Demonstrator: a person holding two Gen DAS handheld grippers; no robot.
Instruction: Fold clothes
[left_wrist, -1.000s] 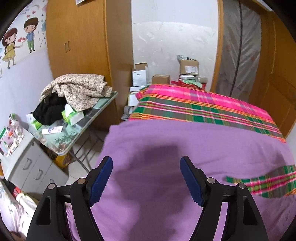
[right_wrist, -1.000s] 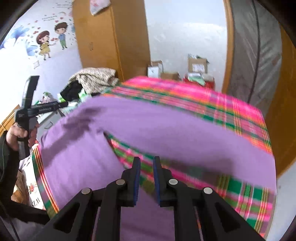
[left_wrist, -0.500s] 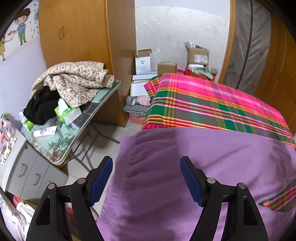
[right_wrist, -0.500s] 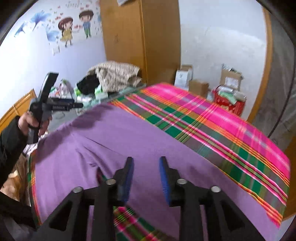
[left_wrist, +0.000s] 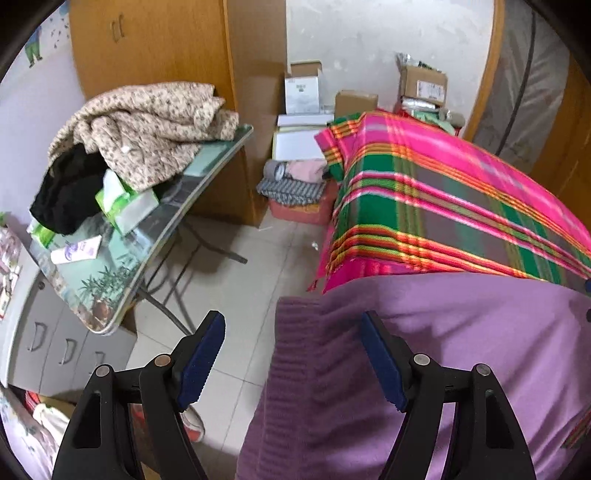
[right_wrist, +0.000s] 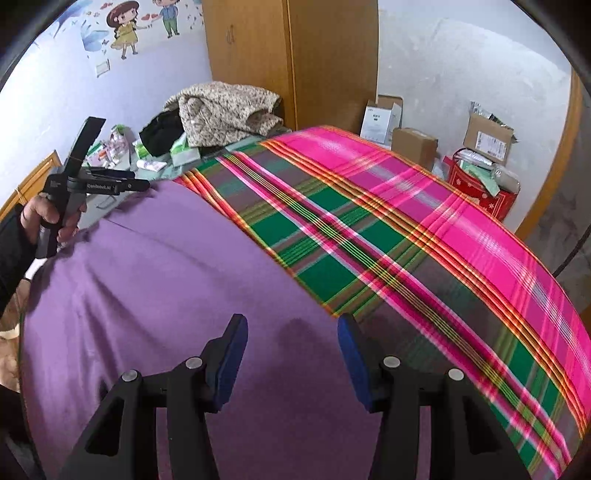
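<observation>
A purple garment (right_wrist: 155, 295) lies spread flat over the near part of a bed with a pink and green plaid cover (right_wrist: 424, 236). My right gripper (right_wrist: 291, 321) hovers just above its middle. Its jaws are opening, with nothing between them. My left gripper (left_wrist: 291, 321) stands open over the garment's ribbed left edge (left_wrist: 306, 369), where the cloth hangs off the side of the bed above the tiled floor (left_wrist: 236, 295). Its pads hold nothing. In the right wrist view a hand (right_wrist: 55, 218) holds the left gripper at the garment's far left corner.
A glass-topped folding table (left_wrist: 155, 240) beside the bed carries a floral quilted jacket (left_wrist: 147, 133), dark clothes and tissue packs. Grey drawers (left_wrist: 55, 347) stand below it. A wooden wardrobe (left_wrist: 166, 48), cardboard boxes (left_wrist: 421, 85) and a red basket (right_wrist: 480, 188) line the far wall.
The right gripper went from nearly shut to wide open and swung over flat purple cloth; the plaid strip showing through the garment is covered. The left gripper shifted left to the bed's side edge, staying open.
</observation>
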